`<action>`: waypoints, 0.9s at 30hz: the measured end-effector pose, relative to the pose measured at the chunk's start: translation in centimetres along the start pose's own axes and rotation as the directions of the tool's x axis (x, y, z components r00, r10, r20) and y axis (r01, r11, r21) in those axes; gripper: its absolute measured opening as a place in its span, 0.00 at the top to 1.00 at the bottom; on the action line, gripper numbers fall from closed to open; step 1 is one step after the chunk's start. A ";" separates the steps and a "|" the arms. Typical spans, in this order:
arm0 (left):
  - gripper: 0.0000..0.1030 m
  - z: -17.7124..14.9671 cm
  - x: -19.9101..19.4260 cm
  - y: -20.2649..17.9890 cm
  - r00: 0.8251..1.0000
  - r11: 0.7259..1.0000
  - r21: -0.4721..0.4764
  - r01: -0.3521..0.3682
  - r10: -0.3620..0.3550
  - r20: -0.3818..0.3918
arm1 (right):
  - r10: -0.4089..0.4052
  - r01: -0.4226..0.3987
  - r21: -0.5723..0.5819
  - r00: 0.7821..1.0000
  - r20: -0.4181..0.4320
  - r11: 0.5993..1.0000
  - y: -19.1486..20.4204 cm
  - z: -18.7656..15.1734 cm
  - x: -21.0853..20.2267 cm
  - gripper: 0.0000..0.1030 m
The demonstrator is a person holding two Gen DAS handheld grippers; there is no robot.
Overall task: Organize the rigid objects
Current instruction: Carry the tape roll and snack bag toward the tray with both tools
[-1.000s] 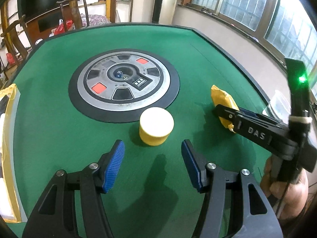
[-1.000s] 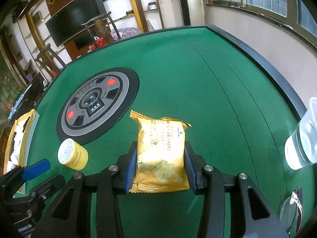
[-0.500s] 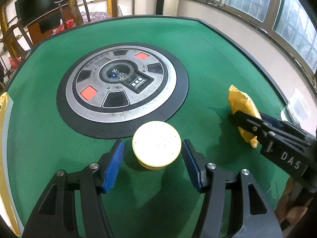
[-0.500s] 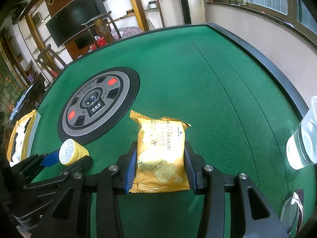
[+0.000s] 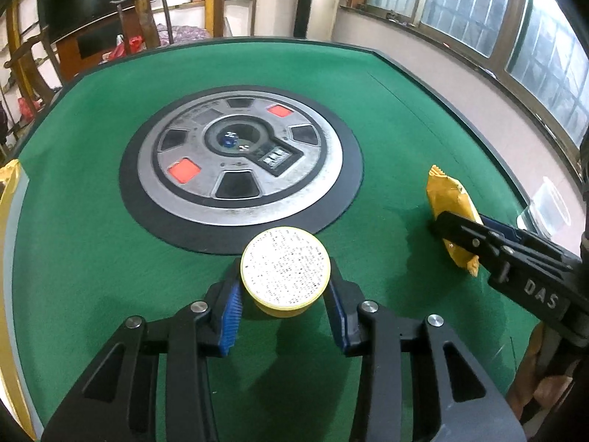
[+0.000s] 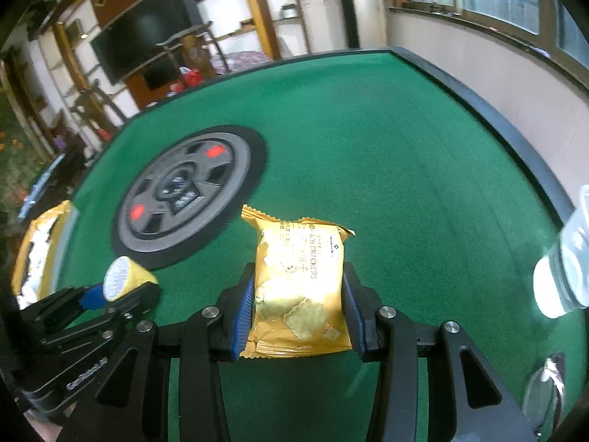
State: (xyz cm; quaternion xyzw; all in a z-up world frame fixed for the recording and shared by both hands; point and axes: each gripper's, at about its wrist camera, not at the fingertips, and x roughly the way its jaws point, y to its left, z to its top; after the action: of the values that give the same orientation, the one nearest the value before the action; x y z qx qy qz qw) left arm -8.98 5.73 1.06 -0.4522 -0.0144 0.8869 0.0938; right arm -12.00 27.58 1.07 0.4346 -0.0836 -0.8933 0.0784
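The left gripper (image 5: 283,294) has just been closing, and its blue pads (image 5: 231,309) now press on both sides of a small yellow tub (image 5: 284,272) with a white speckled lid. The tub sits on the green table (image 5: 92,265), just near of the black ring around the round grey panel (image 5: 239,169) at the table's middle. In the right wrist view the same tub (image 6: 123,280) shows at the lower left, tilted toward the camera between the left gripper's black fingers (image 6: 110,305).

The right gripper (image 6: 298,302) is clamped narrow on a yellow cracker packet (image 6: 298,283). Its blue pads (image 6: 244,313) squeeze the packet's near half from both sides, and the far end of the packet sticks out past the fingertips toward the grey panel (image 6: 187,191). From the left wrist view the packet (image 5: 451,206) is to the right of the tub, well apart from it, with the right gripper's black fingers across its near end.

A clear plastic cup (image 6: 567,276) stands at the right edge of the table, near the dark rim. At the far left edge lies an open yellow box (image 6: 40,250) with white things inside; what they are cannot be told. A small clear object (image 6: 545,390) lies at the near right, too blurred to name. Beyond the table stand wooden chairs (image 5: 147,18), a dark screen (image 6: 143,44) and windows (image 5: 478,11).
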 end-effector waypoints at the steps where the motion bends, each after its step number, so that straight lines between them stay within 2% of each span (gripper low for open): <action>1: 0.64 0.0 -0.1 0.2 1.000 1.000 0.001 -0.004 0.004 0.004 | 0.001 0.000 -0.019 1.000 0.004 1.000 0.5 -0.1 0.0 0.63; 7: 0.63 -0.6 -1.6 1.5 0.998 0.999 -0.009 -0.042 0.042 0.044 | 0.051 -0.046 -0.110 0.998 0.035 0.993 2.8 -0.8 -0.5 0.63; 11: 0.63 -1.4 -2.6 2.1 0.994 0.997 -0.007 -0.082 0.082 0.073 | 0.067 -0.062 -0.151 0.997 0.027 0.987 4.0 -1.2 -0.3 0.63; 18: 0.63 -2.4 -3.8 3.6 0.989 0.994 -0.038 -0.105 0.109 0.103 | 0.090 -0.080 -0.192 0.995 0.041 0.978 5.7 -1.7 -0.7 0.63; 27: 0.63 -2.9 -5.0 5.2 0.982 0.991 -0.070 -0.115 0.124 0.143 | 0.124 -0.091 -0.285 0.987 0.101 0.954 8.5 -2.7 -1.6 0.63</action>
State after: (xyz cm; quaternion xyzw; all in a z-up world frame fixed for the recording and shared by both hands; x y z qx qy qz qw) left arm -4.57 -0.47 2.78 -0.3881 -0.0214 0.9210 0.0249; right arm -8.32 19.44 2.49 0.3605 0.0152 -0.9147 0.1823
